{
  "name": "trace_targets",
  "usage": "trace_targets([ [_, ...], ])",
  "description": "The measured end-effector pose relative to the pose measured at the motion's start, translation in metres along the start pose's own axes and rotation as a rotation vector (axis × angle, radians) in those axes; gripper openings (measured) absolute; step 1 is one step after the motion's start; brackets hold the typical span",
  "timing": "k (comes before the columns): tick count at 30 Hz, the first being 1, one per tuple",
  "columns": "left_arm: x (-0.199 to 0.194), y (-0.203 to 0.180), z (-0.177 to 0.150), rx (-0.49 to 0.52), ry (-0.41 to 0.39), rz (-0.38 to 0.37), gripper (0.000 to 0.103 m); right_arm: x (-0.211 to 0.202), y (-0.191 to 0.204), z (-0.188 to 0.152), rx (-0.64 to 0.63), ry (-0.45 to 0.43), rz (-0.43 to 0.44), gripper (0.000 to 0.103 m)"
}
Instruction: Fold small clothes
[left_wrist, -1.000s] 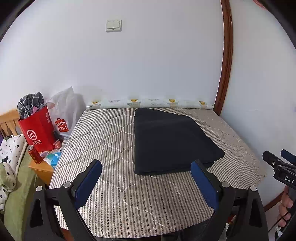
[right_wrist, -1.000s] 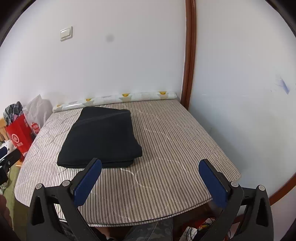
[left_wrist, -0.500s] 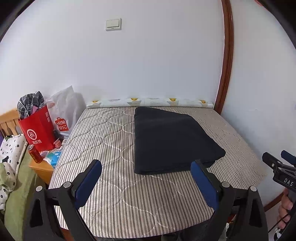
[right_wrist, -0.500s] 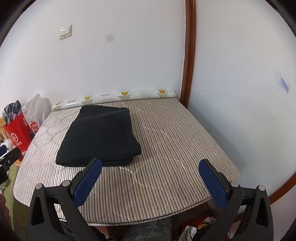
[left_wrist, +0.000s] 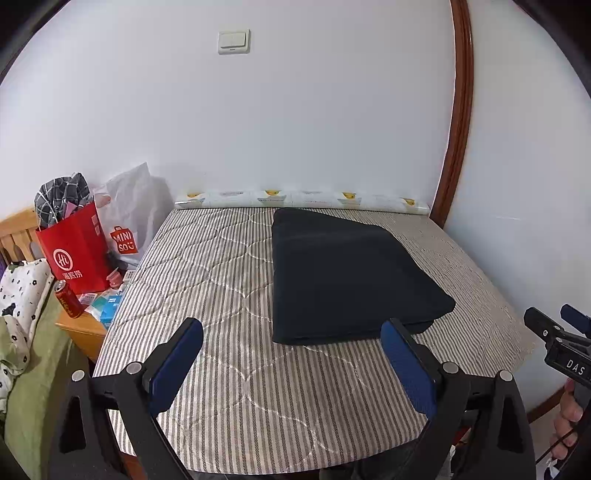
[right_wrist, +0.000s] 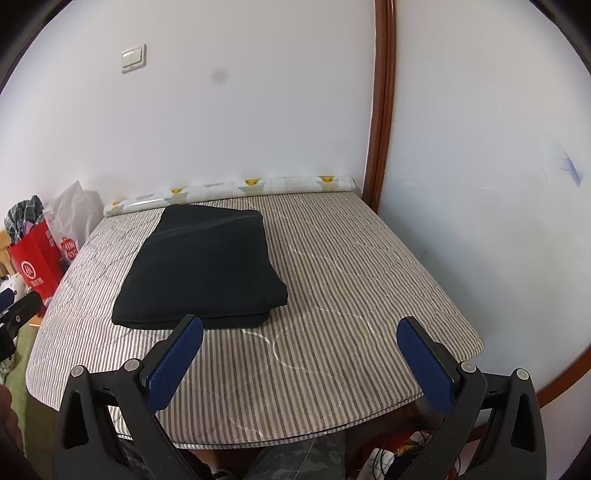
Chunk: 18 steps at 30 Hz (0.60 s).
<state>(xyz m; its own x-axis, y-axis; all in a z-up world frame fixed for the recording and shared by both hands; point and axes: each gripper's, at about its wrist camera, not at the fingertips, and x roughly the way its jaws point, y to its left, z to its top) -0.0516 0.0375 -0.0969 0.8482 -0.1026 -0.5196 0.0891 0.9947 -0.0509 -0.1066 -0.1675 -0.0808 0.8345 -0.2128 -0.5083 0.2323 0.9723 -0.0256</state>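
Note:
A dark folded garment (left_wrist: 347, 273) lies flat as a neat rectangle on the striped quilted table cover (left_wrist: 221, 273), nearer the back wall; in the right wrist view the same garment (right_wrist: 207, 269) sits left of centre. My left gripper (left_wrist: 291, 332) hovers open over the table's front edge, just short of the garment's near hem. My right gripper (right_wrist: 299, 332) is also open, held back at the front edge and to the right of the garment. Neither holds anything. The right gripper's tips (left_wrist: 554, 325) show at the far right of the left wrist view.
A rolled patterned mat (left_wrist: 303, 199) lies along the back wall. Left of the table stand a red paper bag (left_wrist: 74, 254), a white plastic bag (left_wrist: 133, 221), a red can (left_wrist: 68, 299) and small boxes on a wooden stand. Walls close the back and right sides.
Both grippers have drifted slightly; the garment sits a touch higher in the views. Nothing was grasped or released, and the garment has not moved on the table.

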Motion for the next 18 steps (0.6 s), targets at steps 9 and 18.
trace_targets([
  [9, 0.0031, 0.003, -0.001, -0.006, 0.01, 0.0, 0.097, 0.0029, 0.0021, -0.0006, -0.008, 0.004, 0.004, 0.103],
  [18, 0.0045, 0.003, -0.0008, 0.002, 0.014, 0.01, 0.097, 0.0061, 0.0028, -0.0034, -0.004, 0.014, 0.015, 0.103],
])
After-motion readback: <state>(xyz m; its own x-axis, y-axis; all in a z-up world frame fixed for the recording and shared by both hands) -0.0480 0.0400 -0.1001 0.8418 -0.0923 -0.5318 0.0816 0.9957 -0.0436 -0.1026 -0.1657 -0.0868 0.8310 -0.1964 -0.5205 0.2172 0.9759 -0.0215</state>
